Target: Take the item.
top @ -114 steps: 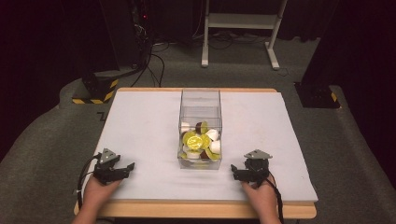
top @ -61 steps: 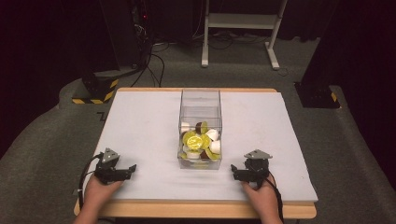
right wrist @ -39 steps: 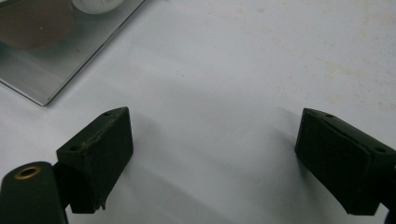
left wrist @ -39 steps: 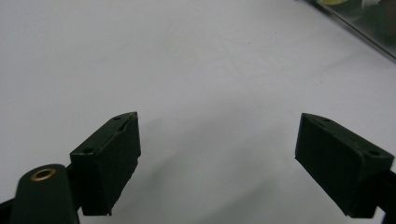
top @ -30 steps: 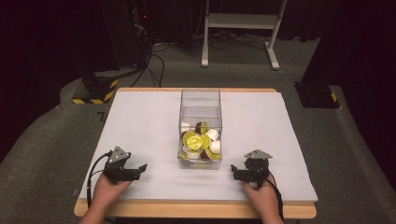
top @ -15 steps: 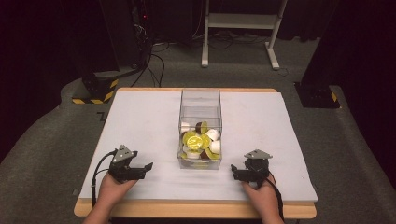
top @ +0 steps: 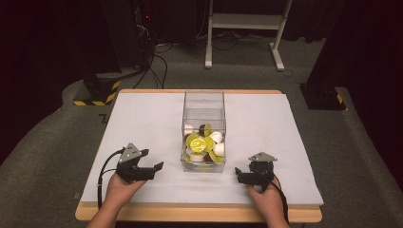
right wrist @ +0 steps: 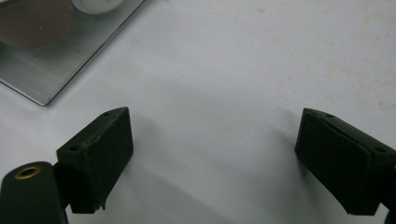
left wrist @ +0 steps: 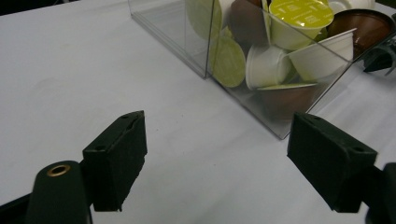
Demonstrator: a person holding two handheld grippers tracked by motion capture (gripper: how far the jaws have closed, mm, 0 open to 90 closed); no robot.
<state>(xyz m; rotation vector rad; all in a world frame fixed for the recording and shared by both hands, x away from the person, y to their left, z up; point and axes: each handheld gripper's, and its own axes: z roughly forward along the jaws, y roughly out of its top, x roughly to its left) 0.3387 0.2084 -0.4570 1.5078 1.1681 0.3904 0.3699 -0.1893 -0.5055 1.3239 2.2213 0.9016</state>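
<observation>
Clear box [top: 204, 107]: a tall, see-through container with straight walls, open at the top, standing upright at the middle of the white table [top: 294, 137]. Its far half looks bare; the load sits in the near half.
Contents: coffee capsules [top: 203, 147] heaped loosely against the near wall — yellow-green ones with foil lids, white ones and a few brown ones. In the left gripper view a yellow-lidded capsule [left wrist: 299, 18] lies on top, two white capsules [left wrist: 289, 63] lie on their sides below it, and a brown one [left wrist: 366, 25] sits at the far right of the heap. All are inside the walls.
Left gripper [top: 157, 167]: near the table's near edge, left of the box and close to its near left corner, pointing toward it. Its jaws have just been closing a little, yet they stand well apart with nothing between them — bare white table under the gap [left wrist: 217, 163], the box's corner just beyond.
Right gripper [top: 239, 175]: near the near edge, right of the box's near right corner, apart from it. Jaws wide apart, holding nothing; plain table between them [right wrist: 215, 158], with the box's base edge [right wrist: 51, 70] at the upper left of its view.
Hands: one on each gripper, coming in from the near edge.
</observation>
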